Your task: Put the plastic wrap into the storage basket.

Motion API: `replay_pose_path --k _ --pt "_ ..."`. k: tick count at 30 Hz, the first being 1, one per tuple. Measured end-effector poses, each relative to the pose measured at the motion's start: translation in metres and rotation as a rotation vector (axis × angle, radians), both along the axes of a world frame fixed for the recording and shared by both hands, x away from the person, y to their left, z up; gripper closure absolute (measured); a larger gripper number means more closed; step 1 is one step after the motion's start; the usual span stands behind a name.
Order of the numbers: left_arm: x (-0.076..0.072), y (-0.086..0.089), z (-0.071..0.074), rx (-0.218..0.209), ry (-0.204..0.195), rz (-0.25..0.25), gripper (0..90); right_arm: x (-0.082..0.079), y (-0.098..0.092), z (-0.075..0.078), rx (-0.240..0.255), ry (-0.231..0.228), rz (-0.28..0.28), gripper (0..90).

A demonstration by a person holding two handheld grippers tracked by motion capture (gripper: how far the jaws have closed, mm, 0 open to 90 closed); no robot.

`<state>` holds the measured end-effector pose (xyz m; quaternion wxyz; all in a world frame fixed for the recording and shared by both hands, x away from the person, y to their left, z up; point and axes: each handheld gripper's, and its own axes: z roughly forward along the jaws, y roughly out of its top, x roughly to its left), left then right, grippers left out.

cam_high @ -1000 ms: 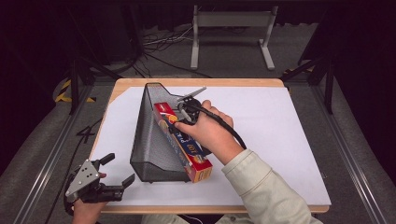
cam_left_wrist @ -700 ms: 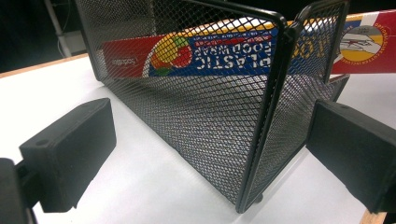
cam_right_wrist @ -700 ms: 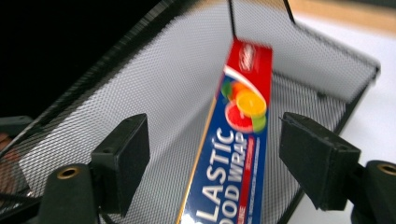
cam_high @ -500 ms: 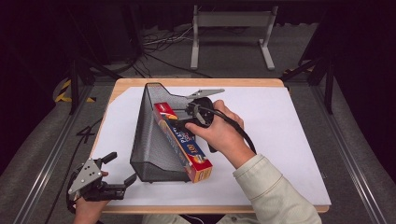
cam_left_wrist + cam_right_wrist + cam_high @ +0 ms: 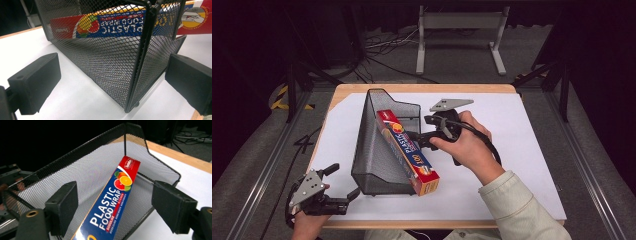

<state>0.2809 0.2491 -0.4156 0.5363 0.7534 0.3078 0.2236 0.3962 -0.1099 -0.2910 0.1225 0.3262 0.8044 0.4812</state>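
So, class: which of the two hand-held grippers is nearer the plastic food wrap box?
The right gripper, its open jaws beside the long blue-and-red cardboard box; the left gripper sits off at the table's near-left corner.

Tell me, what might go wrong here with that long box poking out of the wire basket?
The plastic wrap box lies slanted in the mesh basket, its near end overhanging the low rim, so it may slide out or tip. The right gripper is open, jaws either side of the box, not gripping it. The left gripper, also open, isn't steadying the basket, so a push could shift it.

Box: "PLASTIC FOOD WRAP", small "Sodiko" logo, red end.
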Motion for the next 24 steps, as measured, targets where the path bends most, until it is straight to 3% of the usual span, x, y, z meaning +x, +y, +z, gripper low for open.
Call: replay_pose_path --k 7,24 --pt "0.0 0.0 0.0 -0.003 0.002 -0.001 1.2 -0.012 -0.032 0.006 0.024 -0.038 -0.004 21.8" --pt "0.001 -0.002 0.0 0.004 0.007 -0.01 1.3 -0.032 -0.114 0.007 0.059 -0.068 -0.087 21.1"
